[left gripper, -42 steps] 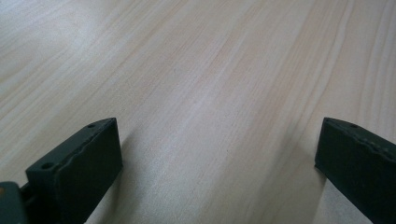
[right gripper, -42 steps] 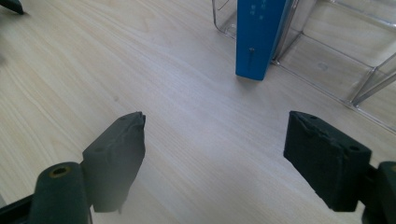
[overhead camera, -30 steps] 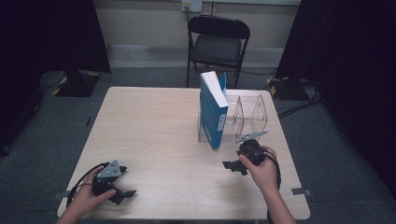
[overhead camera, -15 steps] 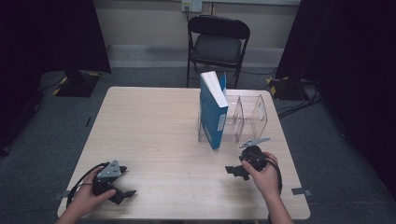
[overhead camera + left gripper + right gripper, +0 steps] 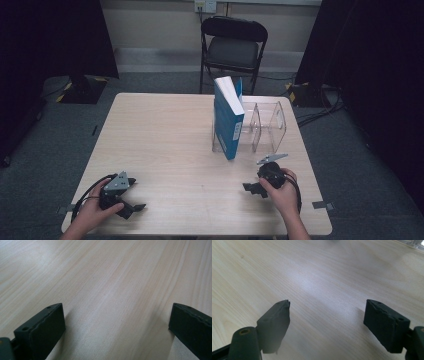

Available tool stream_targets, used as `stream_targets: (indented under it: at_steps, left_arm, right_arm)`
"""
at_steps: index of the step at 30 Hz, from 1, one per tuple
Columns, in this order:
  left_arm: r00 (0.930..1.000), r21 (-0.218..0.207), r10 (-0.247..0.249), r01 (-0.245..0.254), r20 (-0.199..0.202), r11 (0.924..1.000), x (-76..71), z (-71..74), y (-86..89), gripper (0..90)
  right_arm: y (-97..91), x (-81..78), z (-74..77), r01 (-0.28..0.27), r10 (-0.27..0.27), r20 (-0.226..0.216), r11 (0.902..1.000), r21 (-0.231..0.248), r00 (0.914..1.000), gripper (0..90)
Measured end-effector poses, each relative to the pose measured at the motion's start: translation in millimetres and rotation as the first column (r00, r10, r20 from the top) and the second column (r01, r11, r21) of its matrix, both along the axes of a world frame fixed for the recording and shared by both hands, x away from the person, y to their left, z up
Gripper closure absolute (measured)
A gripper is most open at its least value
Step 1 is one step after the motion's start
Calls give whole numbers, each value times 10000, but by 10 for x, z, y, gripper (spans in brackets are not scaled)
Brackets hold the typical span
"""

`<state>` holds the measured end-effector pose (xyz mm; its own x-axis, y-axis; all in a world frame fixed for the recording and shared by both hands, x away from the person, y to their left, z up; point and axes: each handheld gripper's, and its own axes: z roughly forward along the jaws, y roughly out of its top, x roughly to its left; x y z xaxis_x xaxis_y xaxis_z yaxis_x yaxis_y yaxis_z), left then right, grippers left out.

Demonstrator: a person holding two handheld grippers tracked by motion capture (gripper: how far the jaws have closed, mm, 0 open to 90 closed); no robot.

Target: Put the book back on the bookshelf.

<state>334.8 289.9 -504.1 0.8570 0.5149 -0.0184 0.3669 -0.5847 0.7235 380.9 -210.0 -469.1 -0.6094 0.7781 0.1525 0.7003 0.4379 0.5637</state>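
A blue book [image 5: 228, 120] stands upright in the left slot of a clear plastic divider rack [image 5: 265, 126] on the right half of the wooden table [image 5: 165, 135]. My right gripper [image 5: 251, 189] sits low near the table's front right, a short way in front of the rack, and is open. In the right gripper view its jaws stand wide apart over bare wood [image 5: 327, 290]. My left gripper [image 5: 131, 207] rests at the front left corner, open too. In the left gripper view only tabletop [image 5: 115, 295] lies between its fingers.
A black folding chair [image 5: 231, 47] stands behind the table's far edge. Cables and stand feet [image 5: 310, 95] lie on the floor at the right. The rack's two right slots hold nothing. A dark stand base [image 5: 80, 87] sits on the floor at the back left.
My right gripper has sunk toward the table and drawn a little nearer the front edge, away from the rack. The left gripper and the book have stayed put.
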Motion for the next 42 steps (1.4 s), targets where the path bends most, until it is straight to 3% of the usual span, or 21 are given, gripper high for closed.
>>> stream_targets:
  at_steps: [11,20,24,26,28,42]
  left_arm:
    - [10000,0,2,-2,-1,10000,0,0,0,0]
    - [10000,1,0,0,0,10000,0,0,0,0]
    - [10000,2,0,0,-1,10000,0,0,0,1]
    - [10000,-2,9,-9,-2,10000,-2,0,0,0]
    - [10000,-23,22,-22,-28,10000,-4,-1,-1,0]
    - [10000,-48,48,-48,-56,10000,-7,-3,-3,1]
  right_arm:
    - [-16,-33,-90,-173,179,172,9993,-342,9997,191]
    - [-49,-110,-175,-131,134,1181,9999,-34,9929,171]
    - [-46,-150,-224,-149,163,1737,9998,-92,9847,157]
    - [-38,-164,-263,-274,321,2191,9993,-244,9752,140]
    - [-41,-172,-311,-71,28,2602,9999,155,9656,137]
    - [-37,-173,-312,-67,30,2603,9999,135,9655,137]
